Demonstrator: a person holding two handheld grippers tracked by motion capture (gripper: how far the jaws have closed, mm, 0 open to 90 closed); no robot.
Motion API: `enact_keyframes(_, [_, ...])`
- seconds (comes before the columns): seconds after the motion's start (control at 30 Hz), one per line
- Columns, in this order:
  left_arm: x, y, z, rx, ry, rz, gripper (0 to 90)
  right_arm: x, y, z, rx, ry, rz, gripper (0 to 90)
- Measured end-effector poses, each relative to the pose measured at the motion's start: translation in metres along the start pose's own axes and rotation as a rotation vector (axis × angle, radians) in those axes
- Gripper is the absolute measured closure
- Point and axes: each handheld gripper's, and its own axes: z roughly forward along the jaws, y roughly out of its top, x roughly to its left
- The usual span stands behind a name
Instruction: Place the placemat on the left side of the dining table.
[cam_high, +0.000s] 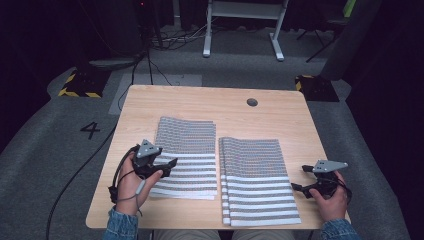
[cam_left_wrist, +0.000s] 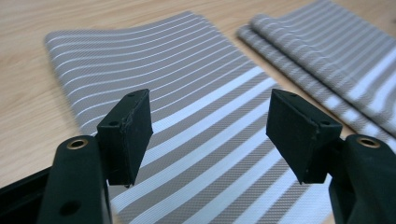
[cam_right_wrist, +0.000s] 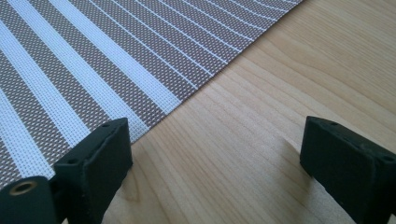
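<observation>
1. Nearest you, your left tongs hover over the near left part of the left placemat, jaws spread wide with nothing between them. In the left gripper view the pads stand apart above the broad white stripes, not yet touching the weave as far as you can tell.

2. Your right tongs sit at the near right of the table, just beside the right edge of the right placemat. They are spread too and hold nothing; the right gripper view shows bare wood between the jaws, with the mat's edge running past the left jaw.

3. By the look of it you are at the start: both mats lie flat, side by side, close together but with a narrow strip of wood between them, and neither is gripped. Reaching, pinching and whatever moving or stacking follows all seem left to do.

4. Each mat runs with its long axis away from you, near edge toward your side and far edge toward the table's back. The stripes cross that axis, broad and white near you, thin and close farther off.

5. The right mat looks layered, with stepped edges along its left side; it may be more than one sheet, so watch what you pinch.

6. Farthest off, a small round grommet sits in the table near its back edge, well clear of both mats.
</observation>
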Motion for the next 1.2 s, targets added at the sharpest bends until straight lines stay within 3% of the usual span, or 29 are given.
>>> enact_keyframes(0.07, [-0.011, 0.001, 0.004, 0.006, -0.031, 0.046, 31.4, 0.0, 0.0, 0.0, 0.0, 0.0, 0.0, 9.3])
enact_keyframes(0.13, [-0.021, 0.001, 0.009, 0.026, -0.065, 0.064, 31.3, 0.0, 0.0, 0.0, 0.0, 0.0, 0.0, 9.2])
enact_keyframes(0.4, [-0.067, -0.011, 0.045, 0.168, -0.199, 0.217, 29.4, 0.0, 0.0, 0.0, 0.0, 0.0, 0.001, 9.3])
enact_keyframes(0.5, [-0.081, -0.017, 0.057, 0.199, -0.225, 0.264, 29.4, 0.0, 0.0, 0.0, 0.0, 0.002, 0.002, 9.3])
enact_keyframes(0.7, [-0.095, -0.024, 0.078, 0.223, -0.248, 0.286, 30.7, 0.0, 0.0, 0.0, 0.0, 0.001, 0.0, 9.3])
enact_keyframes(0.77, [-0.097, -0.027, 0.083, 0.245, -0.24, 0.277, 30.8, 0.0, 0.0, 0.0, 0.0, 0.001, 0.0, 9.3])
enact_keyframes(0.83, [-0.096, -0.029, 0.088, 0.249, -0.22, 0.3, 31.2, 0.0, 0.0, 0.0, 0.0, 0.001, 0.0, 9.3])
enact_keyframes(0.9, [-0.095, -0.03, 0.088, 0.253, -0.221, 0.254, 33.6, 0.0, 0.0, 0.0, 0.0, 0.001, 0.0, 9.3])
enact_keyframes(0.97, [-0.093, -0.029, 0.088, 0.245, -0.227, 0.253, 35.5, 0.0, 0.0, 0.0, 0.0, 0.001, 0.0, 9.3])
enact_keyframes(1.0, [-0.092, -0.029, 0.087, 0.256, -0.227, 0.231, 36.6, 0.0, 0.0, 0.0, 0.0, 0.001, 0.0, 9.3])
enact_keyframes(1.07, [-0.091, -0.028, 0.087, 0.258, -0.225, 0.233, 38.2, 0.0, 0.0, 0.0, 0.0, 0.001, 0.0, 9.3])
enact_keyframes(1.1, [-0.091, -0.028, 0.087, 0.258, -0.205, 0.226, 40.0, 0.0, 0.0, 0.0, 0.0, 0.001, 0.0, 9.2])
enact_keyframes(1.2, [-0.092, -0.027, 0.089, 0.252, -0.214, 0.247, 43.5, 0.0, 0.0, 0.0, 0.0, 0.0, -0.001, 9.2])
